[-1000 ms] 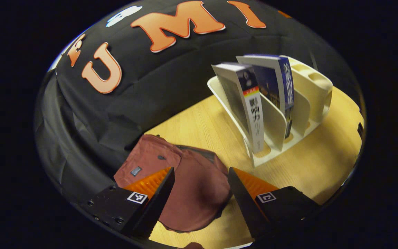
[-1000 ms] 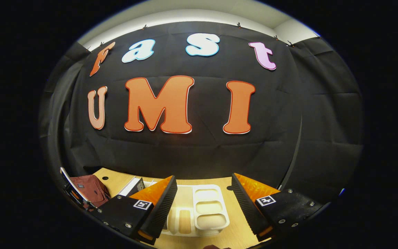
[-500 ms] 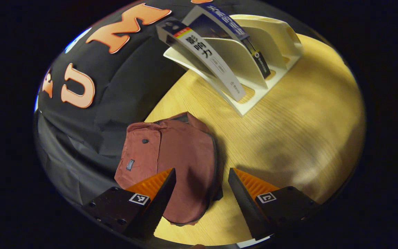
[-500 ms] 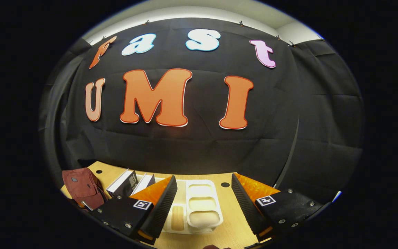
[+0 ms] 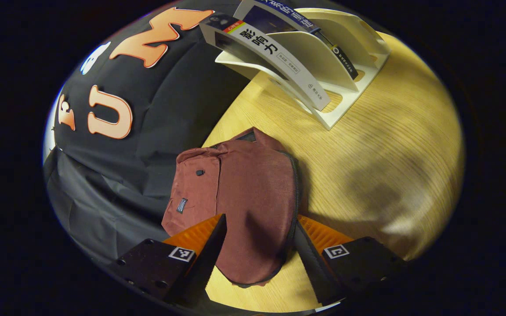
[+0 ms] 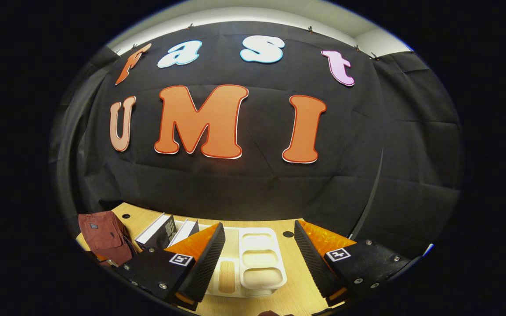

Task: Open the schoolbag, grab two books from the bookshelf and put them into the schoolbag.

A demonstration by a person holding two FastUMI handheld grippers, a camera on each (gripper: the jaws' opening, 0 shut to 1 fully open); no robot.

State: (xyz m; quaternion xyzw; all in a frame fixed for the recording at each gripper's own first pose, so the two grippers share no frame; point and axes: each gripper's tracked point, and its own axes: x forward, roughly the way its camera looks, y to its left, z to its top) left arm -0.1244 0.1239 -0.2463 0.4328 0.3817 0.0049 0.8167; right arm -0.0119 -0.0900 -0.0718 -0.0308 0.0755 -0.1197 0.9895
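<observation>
Schoolbag: soft maroon fabric schoolbag (image 5: 244, 197) lying flat, zipped, on pale wood-grain table (image 5: 389, 145).
Books: two glossy books (image 5: 270, 48) leaning in cream plastic bookshelf (image 5: 349, 83).
Left gripper (image 5: 257, 239): gaping wide, straddling bag's edge.
Right gripper (image 6: 259, 252): hanging wide, holding nothing.

We see the left gripper (image 5: 257, 239) tilted downward, its fingers spread wide apart. The right gripper (image 6: 259, 245) points forward, roughly level, likewise spread, and seemingly grips nothing.
</observation>
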